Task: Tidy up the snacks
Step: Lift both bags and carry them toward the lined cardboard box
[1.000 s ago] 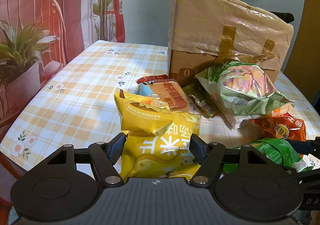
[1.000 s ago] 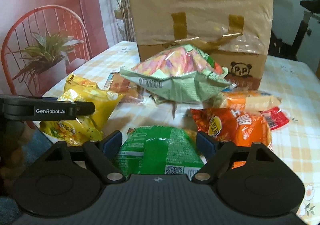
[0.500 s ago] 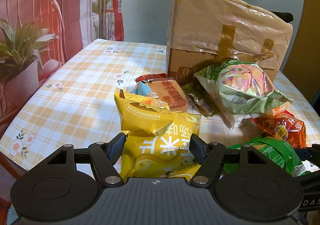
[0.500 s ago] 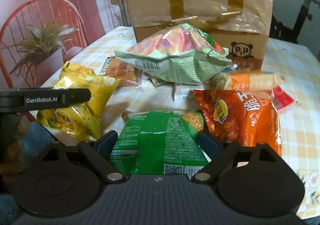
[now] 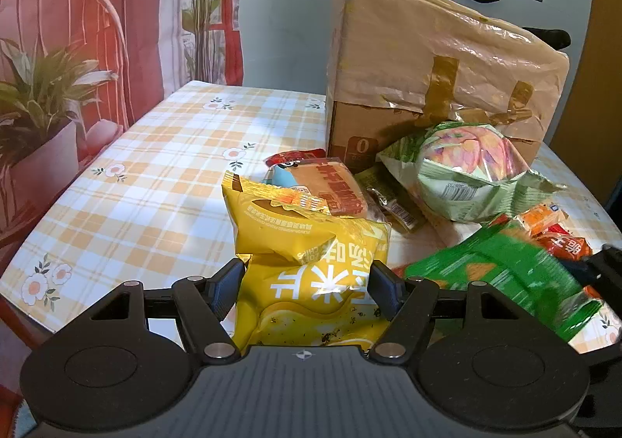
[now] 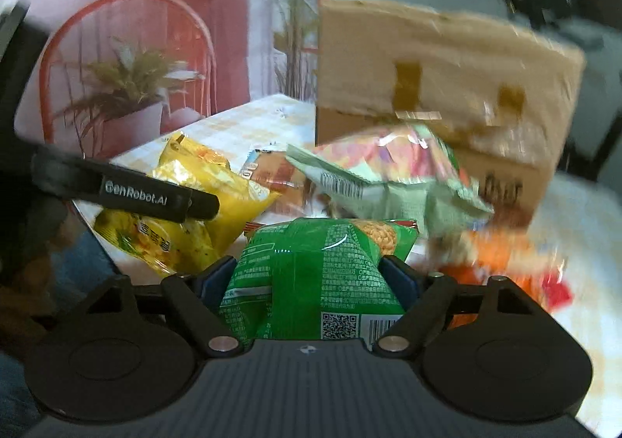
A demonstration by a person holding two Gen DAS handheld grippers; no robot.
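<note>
The left gripper held the yellow bag at the table edge. The right gripper was closing on the green bag. Both looked light, puffy, slippery; best pinched across the middle.

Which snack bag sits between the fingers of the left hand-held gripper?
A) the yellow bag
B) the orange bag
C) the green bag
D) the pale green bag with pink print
A: in the left wrist view the yellow bag fills the gap of the left hand-held gripper, with both dark pads against its sides, while the green bag is in the right hand-held gripper.
</note>
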